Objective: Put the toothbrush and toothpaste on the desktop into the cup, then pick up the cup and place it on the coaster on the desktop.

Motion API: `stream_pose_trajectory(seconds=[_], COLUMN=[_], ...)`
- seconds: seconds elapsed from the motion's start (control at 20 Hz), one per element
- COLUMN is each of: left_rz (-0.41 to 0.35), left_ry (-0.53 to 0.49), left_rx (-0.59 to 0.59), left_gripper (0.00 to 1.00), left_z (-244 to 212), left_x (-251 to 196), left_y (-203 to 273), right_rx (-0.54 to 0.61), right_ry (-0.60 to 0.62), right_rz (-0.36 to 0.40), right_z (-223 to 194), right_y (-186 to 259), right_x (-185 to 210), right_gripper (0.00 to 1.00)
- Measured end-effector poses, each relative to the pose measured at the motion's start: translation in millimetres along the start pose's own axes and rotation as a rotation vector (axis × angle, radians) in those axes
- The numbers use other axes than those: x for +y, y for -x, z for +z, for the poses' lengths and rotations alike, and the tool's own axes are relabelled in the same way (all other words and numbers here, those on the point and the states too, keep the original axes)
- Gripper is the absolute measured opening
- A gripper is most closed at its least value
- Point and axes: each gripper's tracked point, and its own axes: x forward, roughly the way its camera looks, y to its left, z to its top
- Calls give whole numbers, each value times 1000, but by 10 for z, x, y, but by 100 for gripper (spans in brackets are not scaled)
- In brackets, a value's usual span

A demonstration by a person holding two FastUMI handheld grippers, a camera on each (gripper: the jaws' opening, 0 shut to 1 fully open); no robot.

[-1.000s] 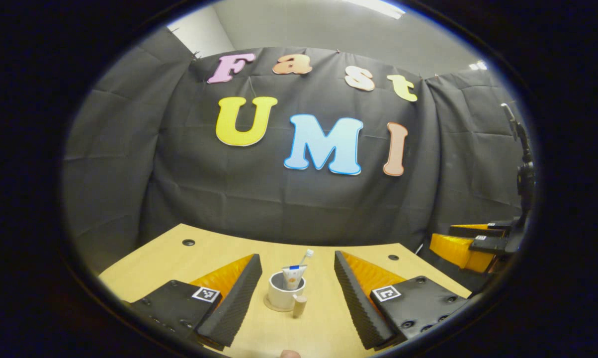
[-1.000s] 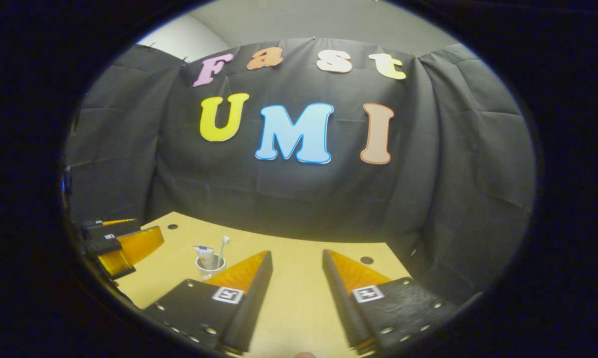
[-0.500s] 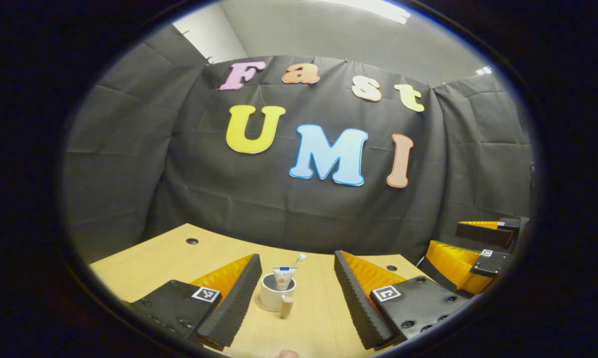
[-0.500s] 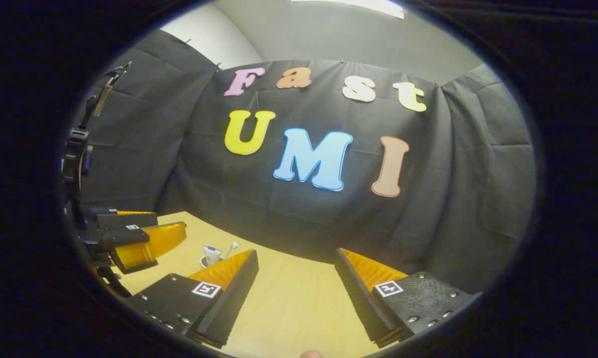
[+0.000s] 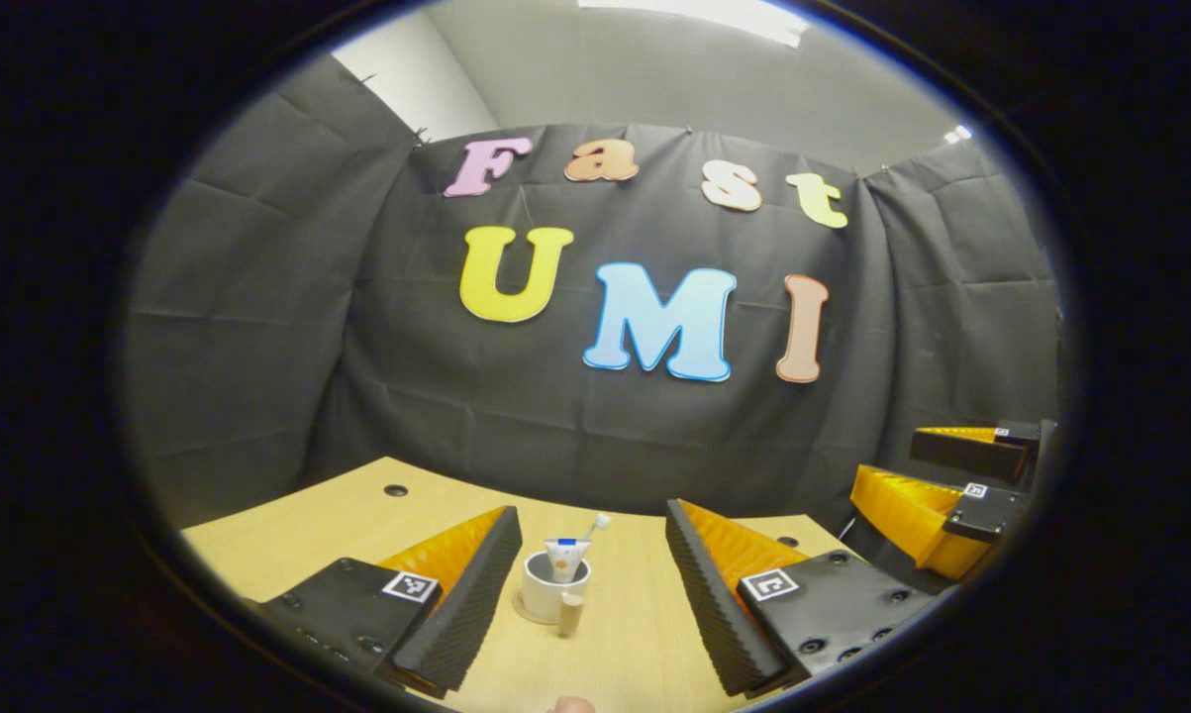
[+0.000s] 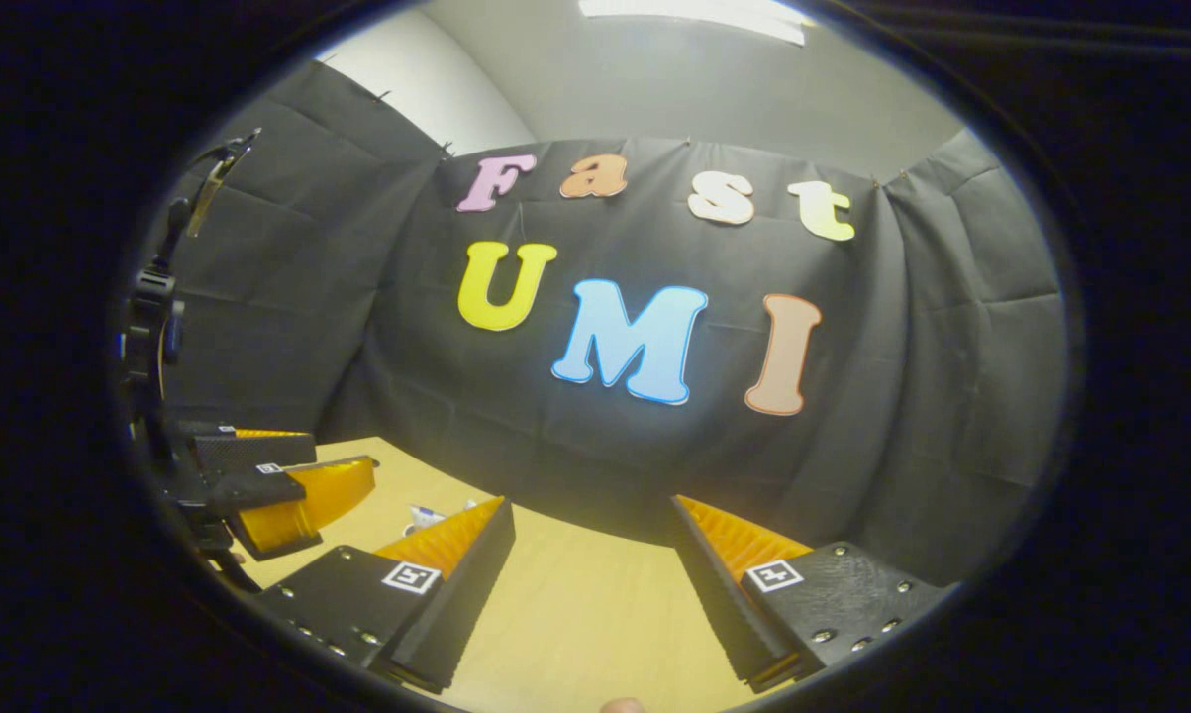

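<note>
Above the desk (image 5: pixel 357 520), both the left hand-held gripper (image 5: pixel 590 555) and right hand-held gripper (image 6: pixel 590 555) gape wide, empty.

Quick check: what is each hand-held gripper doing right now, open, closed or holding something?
Left hand-held gripper: open, holding nothing.
Right hand-held gripper: open, holding nothing.

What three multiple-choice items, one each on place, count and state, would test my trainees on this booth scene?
1. Where does the cup stand?
A. on the coaster
B. on bare desktop
C. between shut fingers

2. How many items stick out of the cup?
A. none
B. two
C. four

3. How is the left gripper?
A. shut on the cup
B. open
C. shut, empty

A: the coaster's edge rings its base. B: toothbrush and toothpaste. B: its fingers stand apart, clear of the cup.
</note>
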Motion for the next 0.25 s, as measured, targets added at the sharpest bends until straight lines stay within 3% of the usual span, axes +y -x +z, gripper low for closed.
stream_pose_trajectory(seconds=[0.25], left_rz=[-12], left_ry=[-10], left_rx=[3], left_gripper=[92], left_z=[4], left_x=[-48], left_y=[-21], right_rx=[21], right_ry=[-14], right_rz=[-7], right_z=[-53], right_y=[-7], right_x=[-52], right_gripper=[96])
